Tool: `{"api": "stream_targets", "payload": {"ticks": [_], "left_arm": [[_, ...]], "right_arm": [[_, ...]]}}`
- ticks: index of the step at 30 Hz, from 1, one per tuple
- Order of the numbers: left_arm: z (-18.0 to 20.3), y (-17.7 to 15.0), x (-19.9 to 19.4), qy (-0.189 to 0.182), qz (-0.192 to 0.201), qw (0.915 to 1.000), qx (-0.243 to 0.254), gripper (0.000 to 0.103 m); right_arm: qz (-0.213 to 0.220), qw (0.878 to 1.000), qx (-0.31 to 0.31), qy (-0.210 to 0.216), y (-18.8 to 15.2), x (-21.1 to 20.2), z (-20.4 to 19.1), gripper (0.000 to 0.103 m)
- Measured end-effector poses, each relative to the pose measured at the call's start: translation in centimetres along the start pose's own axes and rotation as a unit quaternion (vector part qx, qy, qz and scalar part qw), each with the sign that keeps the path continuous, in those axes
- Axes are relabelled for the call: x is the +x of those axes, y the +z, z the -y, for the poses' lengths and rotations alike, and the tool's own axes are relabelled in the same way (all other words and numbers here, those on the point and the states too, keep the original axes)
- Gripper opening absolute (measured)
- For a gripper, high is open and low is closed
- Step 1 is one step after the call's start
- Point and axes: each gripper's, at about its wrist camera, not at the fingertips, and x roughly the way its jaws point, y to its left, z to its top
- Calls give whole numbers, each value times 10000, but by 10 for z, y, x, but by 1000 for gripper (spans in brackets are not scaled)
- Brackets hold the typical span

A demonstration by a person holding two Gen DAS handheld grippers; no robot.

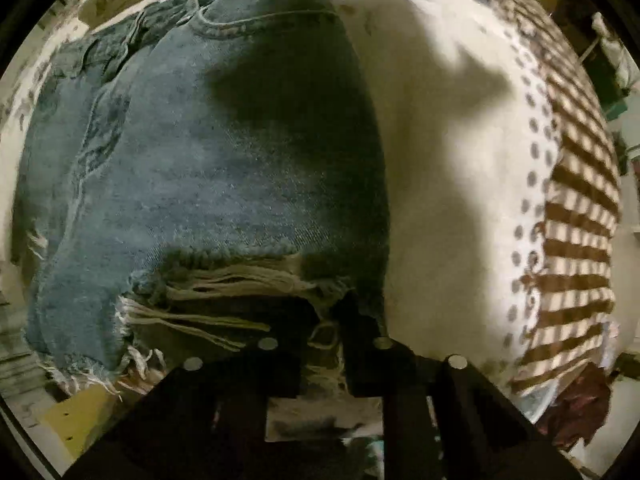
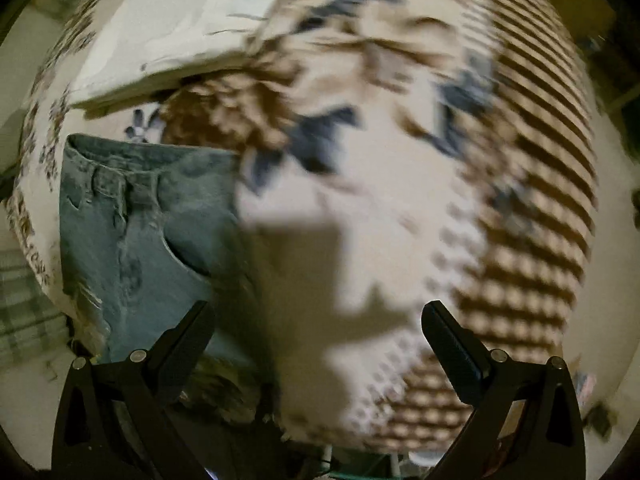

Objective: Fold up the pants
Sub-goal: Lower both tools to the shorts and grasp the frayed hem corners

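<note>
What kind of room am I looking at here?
Probably a bedroom: the jeans lie on a patterned bedspread with a striped border, and a white folded cloth rests at its far end. It looks homely, not industrial.

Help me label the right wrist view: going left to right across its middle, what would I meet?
Jeans → plain white part of the bedspread, in shadow → row of grey dots → brown checked border.
</note>
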Motion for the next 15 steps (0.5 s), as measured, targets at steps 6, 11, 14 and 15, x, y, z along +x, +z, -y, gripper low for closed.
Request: {"api": "stream_targets", "payload": {"ticks": [6,11,14,15], "left_arm": [[-45,-5,-19,-438,170,9986,-235,3],[-81,-12,-69,-647,454,9964,-305,2],[-110,-19,-89,-789,639,9939,-427,2],[-122,-18,-96,-818,711,9930,-474,2]], "right_arm": [[-439,9972,-29,607,39,43,-31,102],[-632,9942,44,871,44,57,-37,37],[-409,9965,78,726,40,42,-42,13],[-363,9971,81,670,38,35,-44,10]]}}
